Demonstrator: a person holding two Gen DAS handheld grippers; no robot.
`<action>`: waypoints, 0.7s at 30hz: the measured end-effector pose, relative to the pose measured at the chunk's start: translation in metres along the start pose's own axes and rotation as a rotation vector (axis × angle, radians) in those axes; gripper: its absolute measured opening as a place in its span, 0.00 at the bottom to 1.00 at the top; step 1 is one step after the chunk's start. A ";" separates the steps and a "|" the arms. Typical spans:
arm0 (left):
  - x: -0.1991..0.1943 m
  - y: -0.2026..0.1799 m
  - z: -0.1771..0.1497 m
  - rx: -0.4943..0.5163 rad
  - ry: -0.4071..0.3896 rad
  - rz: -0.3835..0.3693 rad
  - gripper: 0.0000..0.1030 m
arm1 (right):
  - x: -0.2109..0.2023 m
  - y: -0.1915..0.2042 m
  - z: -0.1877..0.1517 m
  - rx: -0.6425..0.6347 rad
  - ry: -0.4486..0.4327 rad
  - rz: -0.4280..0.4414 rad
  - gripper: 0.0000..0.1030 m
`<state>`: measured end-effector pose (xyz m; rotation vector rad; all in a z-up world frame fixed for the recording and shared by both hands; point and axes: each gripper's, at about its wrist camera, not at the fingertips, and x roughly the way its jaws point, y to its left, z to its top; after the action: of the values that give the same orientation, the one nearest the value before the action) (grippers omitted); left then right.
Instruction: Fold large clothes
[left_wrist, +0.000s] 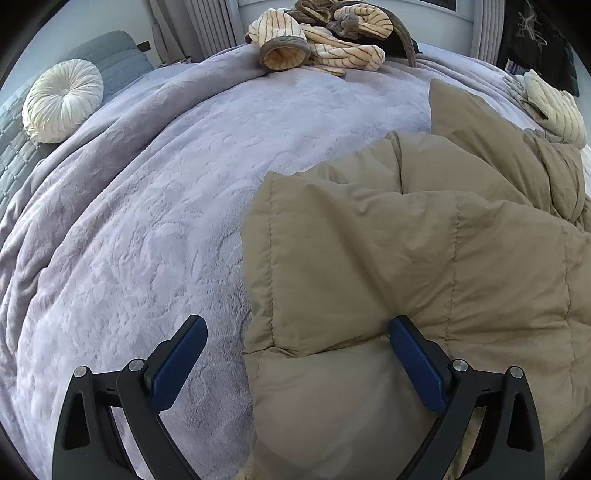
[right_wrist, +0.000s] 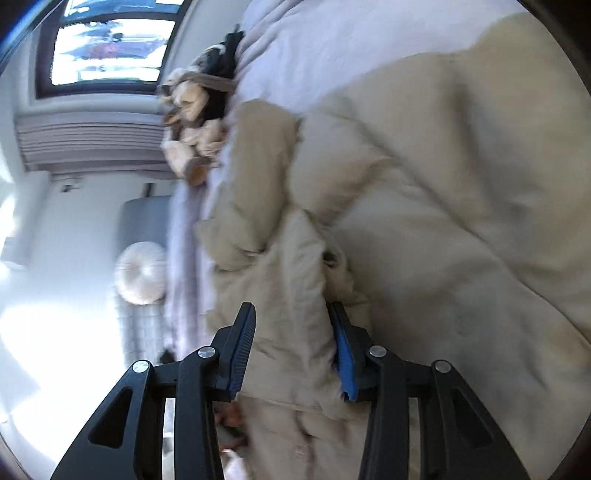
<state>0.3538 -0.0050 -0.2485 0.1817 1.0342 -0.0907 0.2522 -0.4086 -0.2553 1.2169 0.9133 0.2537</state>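
A tan quilted puffer jacket (left_wrist: 424, 258) lies on a bed covered by a lilac blanket (left_wrist: 147, 221). My left gripper (left_wrist: 297, 332) is wide open just above the jacket's left edge; its right finger (left_wrist: 413, 362) touches the fabric and the left finger (left_wrist: 181, 362) is over the blanket. In the right wrist view, rolled sideways and blurred, the jacket (right_wrist: 443, 184) fills the right side. My right gripper (right_wrist: 291, 325) is shut on a thick bunch of the jacket's fabric (right_wrist: 291, 295) and holds it lifted.
A pile of cream striped clothes (left_wrist: 321, 37) lies at the bed's far edge, and another striped garment (left_wrist: 554, 103) at the right. A round white cushion (left_wrist: 62, 99) rests on a grey headboard. A window (right_wrist: 110, 48) and curtains stand beyond the bed.
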 end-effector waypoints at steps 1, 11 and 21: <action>0.000 0.000 0.000 0.002 0.001 0.001 0.97 | 0.002 -0.002 0.006 0.020 -0.015 0.018 0.44; 0.002 -0.002 0.000 0.012 0.002 0.017 0.99 | 0.018 0.001 0.004 -0.145 -0.068 -0.445 0.09; -0.033 -0.005 0.011 0.044 0.010 0.030 0.99 | -0.043 0.025 -0.023 -0.251 -0.176 -0.594 0.29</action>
<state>0.3456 -0.0122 -0.2151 0.2383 1.0394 -0.0854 0.2161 -0.4098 -0.2146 0.6846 1.0119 -0.2074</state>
